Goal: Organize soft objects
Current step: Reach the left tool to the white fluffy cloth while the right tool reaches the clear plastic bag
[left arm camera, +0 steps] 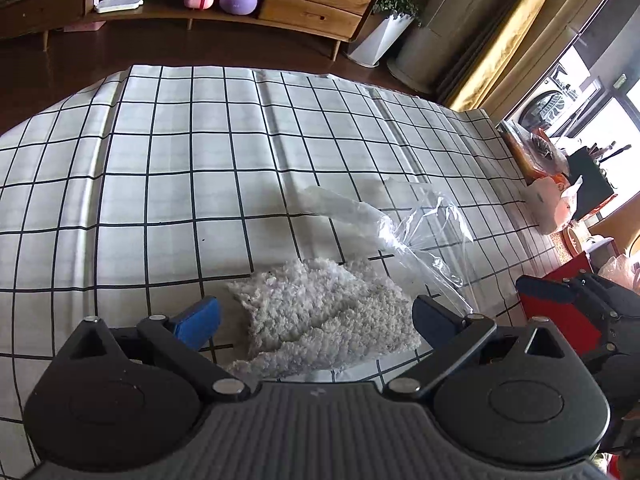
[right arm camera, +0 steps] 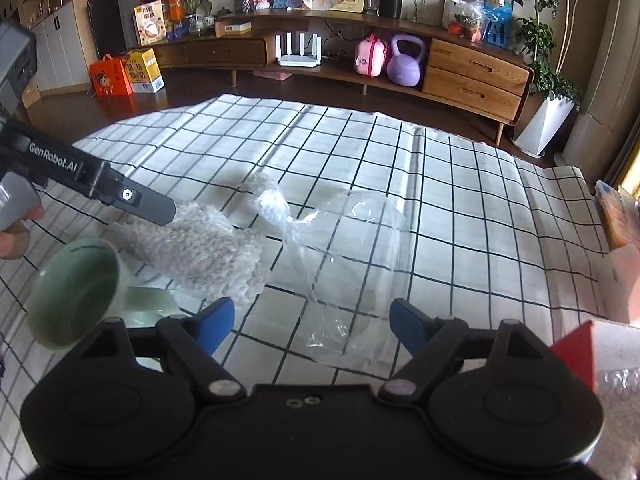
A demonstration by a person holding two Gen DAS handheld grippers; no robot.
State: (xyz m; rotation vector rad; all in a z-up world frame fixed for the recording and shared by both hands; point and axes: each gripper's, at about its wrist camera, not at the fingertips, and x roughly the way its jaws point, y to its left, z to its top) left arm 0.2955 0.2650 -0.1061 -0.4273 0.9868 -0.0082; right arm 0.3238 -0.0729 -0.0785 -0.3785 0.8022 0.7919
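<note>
A fluffy white soft cloth (left arm camera: 324, 312) lies on the checked tablecloth (left arm camera: 160, 168), partly inside a clear plastic bag (left arm camera: 424, 232). My left gripper (left arm camera: 316, 320) is open, its blue fingertips on either side of the cloth, just above it. In the right wrist view the cloth (right arm camera: 200, 252) lies at the left and the bag (right arm camera: 352, 256) spreads in the middle. My right gripper (right arm camera: 312, 324) is open and empty above the bag's near end. The left gripper's finger (right arm camera: 148, 206) reaches over the cloth.
A pale green cup (right arm camera: 76, 292) lies on its side near the cloth. A red box (right arm camera: 576, 348) and bubble wrap (right arm camera: 620, 408) sit at the right. A wooden sideboard (right arm camera: 472, 72) with a purple kettlebell (right arm camera: 404, 60) stands beyond the table.
</note>
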